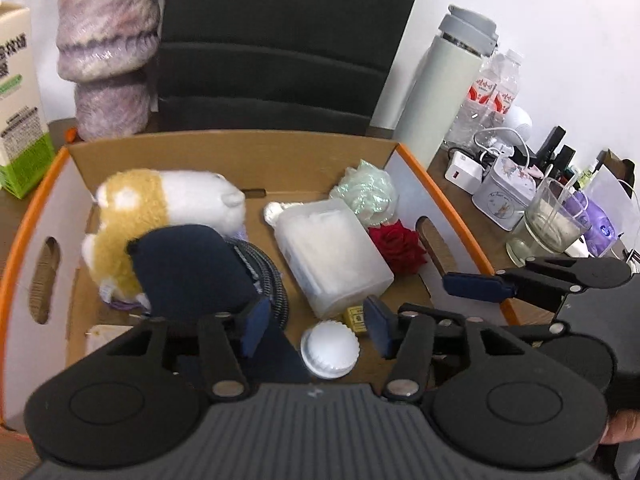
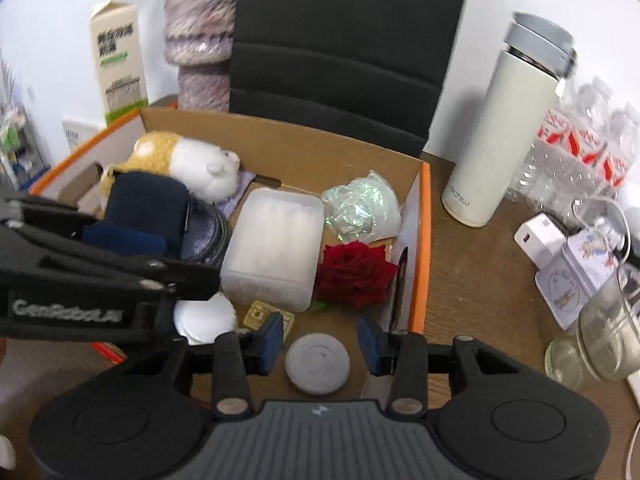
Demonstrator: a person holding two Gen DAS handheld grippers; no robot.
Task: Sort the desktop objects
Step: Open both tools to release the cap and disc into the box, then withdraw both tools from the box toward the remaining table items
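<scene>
An orange-edged cardboard box (image 1: 236,152) (image 2: 424,216) holds a plush hamster (image 1: 160,204) (image 2: 192,160), a dark blue pouch (image 1: 188,268) (image 2: 144,208), a frosted plastic case (image 1: 332,252) (image 2: 276,252), a red rose (image 1: 398,246) (image 2: 354,274), a crinkly green bundle (image 1: 366,192) (image 2: 362,208) and a small yellow packet (image 2: 266,316). My left gripper (image 1: 316,328) is open above a white round lid (image 1: 330,350). My right gripper (image 2: 320,340) is open above a grey round disc (image 2: 318,364) inside the box.
Right of the box on the brown desk stand a white thermos (image 1: 444,80) (image 2: 508,124), water bottles (image 1: 492,92) (image 2: 580,152), a white charger (image 2: 540,240), a small tin (image 1: 506,196) (image 2: 576,280) and a glass (image 1: 548,220) (image 2: 600,328). A carton (image 2: 118,60) and a black chair (image 2: 348,40) stand behind.
</scene>
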